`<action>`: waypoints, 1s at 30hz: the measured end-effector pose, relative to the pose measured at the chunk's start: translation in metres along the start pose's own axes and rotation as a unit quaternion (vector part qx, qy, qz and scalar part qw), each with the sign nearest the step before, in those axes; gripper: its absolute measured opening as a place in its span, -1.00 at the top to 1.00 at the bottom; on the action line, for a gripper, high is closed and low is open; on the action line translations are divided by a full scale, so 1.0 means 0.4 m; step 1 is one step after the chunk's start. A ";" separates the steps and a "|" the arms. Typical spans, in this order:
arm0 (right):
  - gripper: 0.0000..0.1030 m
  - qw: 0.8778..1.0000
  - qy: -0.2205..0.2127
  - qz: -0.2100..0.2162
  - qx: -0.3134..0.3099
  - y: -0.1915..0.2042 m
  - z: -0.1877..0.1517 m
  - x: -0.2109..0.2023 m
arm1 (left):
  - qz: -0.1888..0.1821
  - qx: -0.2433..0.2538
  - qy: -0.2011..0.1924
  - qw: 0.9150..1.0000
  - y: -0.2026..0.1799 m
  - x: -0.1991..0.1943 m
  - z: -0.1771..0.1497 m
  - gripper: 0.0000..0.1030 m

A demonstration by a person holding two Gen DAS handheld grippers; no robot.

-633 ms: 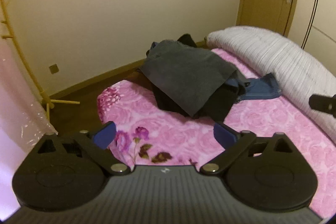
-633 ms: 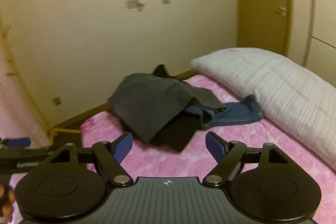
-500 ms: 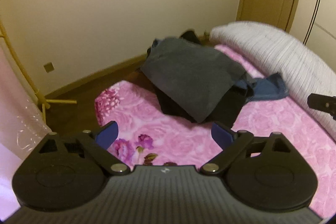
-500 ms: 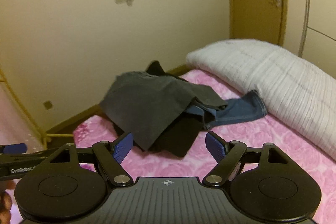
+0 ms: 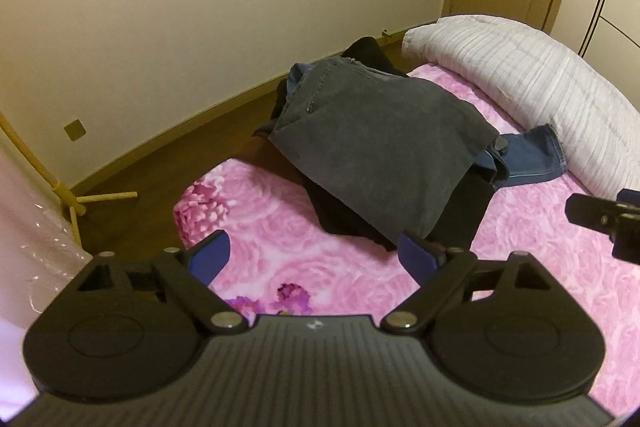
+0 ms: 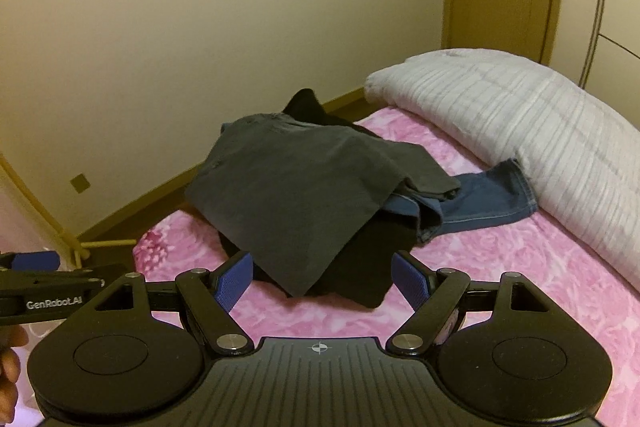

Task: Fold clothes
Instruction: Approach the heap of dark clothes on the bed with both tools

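Bed (image 5: 540,267) with pink rose-print cover (image 6: 500,267) fills the lower part of both wrist views; one corner of it juts toward the brown floor (image 5: 168,167).

White ribbed duvet (image 6: 540,131), rolled long, lies along the far right edge of the bed.

Clothes pile (image 5: 380,155) sits near the far corner of the bed, just beside the end of the duvet. Top layer: grey trousers (image 6: 296,187), draped flat, waistband seam toward the wall. Beneath them a black garment (image 6: 360,267) shows at the near edge and again as a peak at the back. Blue jeans (image 6: 488,199) stick out on the right, one hem end touching the duvet.

Wooden coat stand (image 5: 72,199), base only, on the floor at left by the cream wall.

Left gripper (image 5: 314,259): blue pads spread wide, nothing between them, hovering over the bed cover short of the pile.

Right gripper (image 6: 322,279): pads likewise wide apart and empty, lined up on the pile's near edge, not touching the cloth. The left tool's tip is visible at its left margin.
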State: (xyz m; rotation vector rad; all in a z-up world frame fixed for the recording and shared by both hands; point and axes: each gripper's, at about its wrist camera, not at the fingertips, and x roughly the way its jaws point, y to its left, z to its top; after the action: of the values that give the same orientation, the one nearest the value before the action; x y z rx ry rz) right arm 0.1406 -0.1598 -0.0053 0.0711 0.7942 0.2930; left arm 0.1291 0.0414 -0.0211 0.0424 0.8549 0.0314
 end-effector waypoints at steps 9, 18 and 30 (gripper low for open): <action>-0.55 1.000 0.003 0.013 0.002 -0.022 0.030 0.003 | -0.006 0.008 0.015 1.000 -0.012 0.016 0.014 -0.73; -0.55 1.000 -0.003 -0.017 0.018 0.013 0.020 0.055 | -0.024 0.010 0.021 0.999 0.010 0.039 0.044 -0.73; -0.55 0.999 0.005 -0.036 0.040 0.012 0.042 0.084 | -0.025 0.008 0.034 0.999 0.048 0.060 0.084 -0.73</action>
State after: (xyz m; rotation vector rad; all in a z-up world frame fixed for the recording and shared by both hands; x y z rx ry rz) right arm 0.1737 -0.1450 -0.0159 0.1154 0.8174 0.1937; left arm 0.1699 0.0609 -0.0162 0.0345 0.9244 -0.0215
